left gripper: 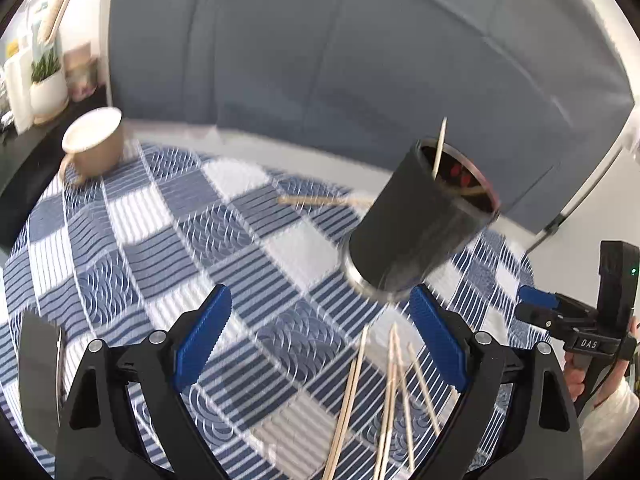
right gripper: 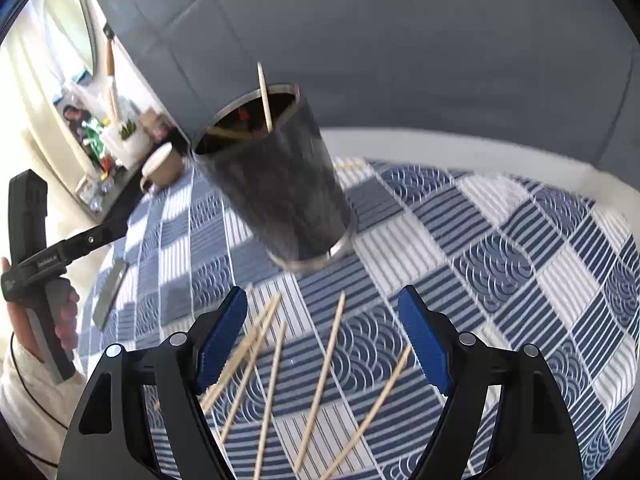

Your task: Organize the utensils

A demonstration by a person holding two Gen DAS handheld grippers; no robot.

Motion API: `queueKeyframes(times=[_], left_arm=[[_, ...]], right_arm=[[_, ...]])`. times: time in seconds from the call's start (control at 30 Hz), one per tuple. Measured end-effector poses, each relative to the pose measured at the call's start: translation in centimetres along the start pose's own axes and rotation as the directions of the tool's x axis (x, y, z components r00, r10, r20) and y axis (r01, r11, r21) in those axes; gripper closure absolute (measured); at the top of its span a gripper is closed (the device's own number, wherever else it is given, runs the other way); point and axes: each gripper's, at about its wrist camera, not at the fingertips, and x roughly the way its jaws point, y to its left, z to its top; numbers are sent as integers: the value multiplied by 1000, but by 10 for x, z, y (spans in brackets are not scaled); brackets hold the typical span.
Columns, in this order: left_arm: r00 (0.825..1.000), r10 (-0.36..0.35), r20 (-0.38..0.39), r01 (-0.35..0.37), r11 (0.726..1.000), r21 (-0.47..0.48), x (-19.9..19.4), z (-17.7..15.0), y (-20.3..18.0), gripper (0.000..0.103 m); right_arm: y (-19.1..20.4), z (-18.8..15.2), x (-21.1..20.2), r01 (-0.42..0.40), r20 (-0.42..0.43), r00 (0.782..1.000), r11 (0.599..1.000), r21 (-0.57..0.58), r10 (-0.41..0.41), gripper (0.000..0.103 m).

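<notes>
Right gripper [right gripper: 322, 340], jaws apart and empty, hovers over loose chopsticks [right gripper: 320, 376] lying lengthwise toward the black holder [right gripper: 280, 184]; left gripper [left gripper: 320, 344], equally open, is farther.

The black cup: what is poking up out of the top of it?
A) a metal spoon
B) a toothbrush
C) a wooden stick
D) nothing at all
C: one thin wooden stick leans out over the rim of the black cup, while more sticks like it lie loose on the checked cloth.
</notes>
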Motion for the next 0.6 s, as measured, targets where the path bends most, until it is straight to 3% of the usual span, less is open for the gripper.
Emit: queueKeyframes(times=[0.3, 0.6], left_arm=[[994, 25, -109, -28, 999, -22, 15, -46, 6, 14], [977, 74, -198, -73, 997, 16, 28, -83, 0, 14]], right_arm=[[-11, -36, 19, 48, -95, 994, 999, 15, -47, 28], [-19, -66, 27, 164, -132, 977, 985, -46, -169, 28]])
